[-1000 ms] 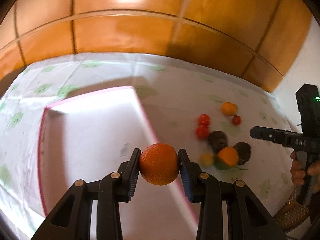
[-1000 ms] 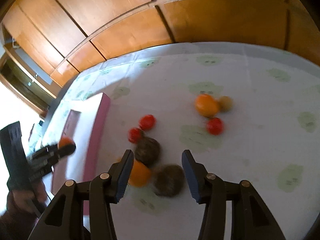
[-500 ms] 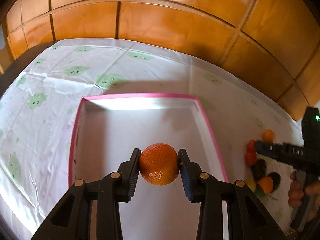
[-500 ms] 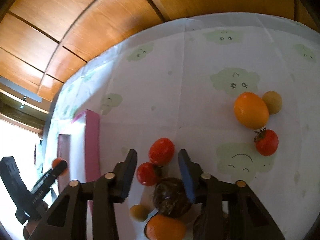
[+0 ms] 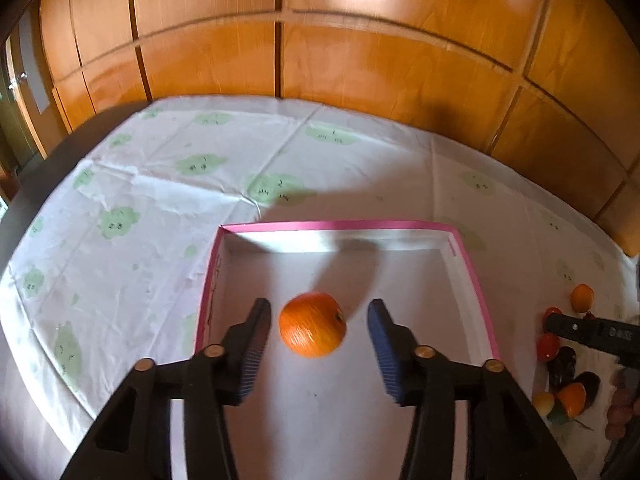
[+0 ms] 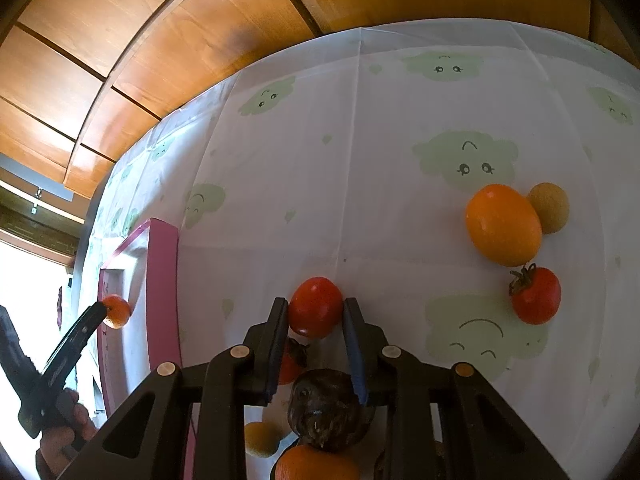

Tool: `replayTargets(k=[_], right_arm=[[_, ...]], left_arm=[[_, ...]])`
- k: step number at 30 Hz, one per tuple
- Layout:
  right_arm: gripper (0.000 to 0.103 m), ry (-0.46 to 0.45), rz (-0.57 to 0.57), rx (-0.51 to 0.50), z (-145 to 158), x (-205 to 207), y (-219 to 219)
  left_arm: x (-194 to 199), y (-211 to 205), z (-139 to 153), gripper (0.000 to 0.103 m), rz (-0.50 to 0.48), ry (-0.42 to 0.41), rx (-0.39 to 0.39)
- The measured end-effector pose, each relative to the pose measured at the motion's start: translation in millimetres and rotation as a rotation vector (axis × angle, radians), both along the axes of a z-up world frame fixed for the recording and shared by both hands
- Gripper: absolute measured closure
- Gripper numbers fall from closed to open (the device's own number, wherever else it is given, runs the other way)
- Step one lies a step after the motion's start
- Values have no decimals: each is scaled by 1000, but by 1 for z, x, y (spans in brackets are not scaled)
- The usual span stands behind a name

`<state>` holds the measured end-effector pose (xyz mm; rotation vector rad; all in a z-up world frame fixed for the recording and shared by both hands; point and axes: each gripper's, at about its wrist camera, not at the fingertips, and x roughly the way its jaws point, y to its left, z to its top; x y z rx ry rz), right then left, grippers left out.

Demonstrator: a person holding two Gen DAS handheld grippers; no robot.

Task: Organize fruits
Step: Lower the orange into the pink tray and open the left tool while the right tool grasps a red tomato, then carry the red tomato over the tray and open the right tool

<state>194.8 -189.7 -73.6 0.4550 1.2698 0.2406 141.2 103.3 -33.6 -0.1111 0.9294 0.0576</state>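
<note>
In the left wrist view my left gripper [image 5: 319, 307] hangs over a white tray with a pink rim [image 5: 340, 225]. Its jaws are opening, and a round orange [image 5: 312, 330] sits loose between the pads with a gap on each side. In the right wrist view my right gripper [image 6: 315, 314] is shut on a red tomato [image 6: 314, 300] that rests on the cloud-print cloth. That view also shows the left gripper [image 6: 98, 314] and the orange [image 6: 116, 311] over the tray [image 6: 162, 280] at far left.
Under the right gripper lie a dark brown fruit [image 6: 326, 410], another tomato [image 6: 292, 362], a small yellow fruit [image 6: 261, 438] and an orange [image 6: 316, 464]. Farther right sit a big orange [image 6: 503, 224], a tan ball [image 6: 550, 207] and a stemmed tomato [image 6: 536, 295]. Wooden panels back the table.
The left gripper swung over the tray, then its jaws spread and released the orange. The right gripper came down onto the fruit pile and closed on the red tomato.
</note>
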Motion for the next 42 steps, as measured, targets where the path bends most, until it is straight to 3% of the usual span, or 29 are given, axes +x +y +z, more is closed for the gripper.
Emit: replayTargets(k=[9,19,28,35,42], right_arm=[[76,-15,-1,-26,4,-3,3],[76,-43,-21,-24,10,-16,-7],[76,-137,-2,-61,38,-34,-4],[76,-245,145,-60,71,-58,32],[76,-277,338,-62,79,-86,88]], left_arm=[[-51,-21,21,41,-27,-84,-35],[-88,-33,21,39,-62,-95,-36],[-109,-20,14,36,-14,-91,-12],[-117,-11,14,36,16,-95,-25],[-119,-10,15,36,19,-98,-37]])
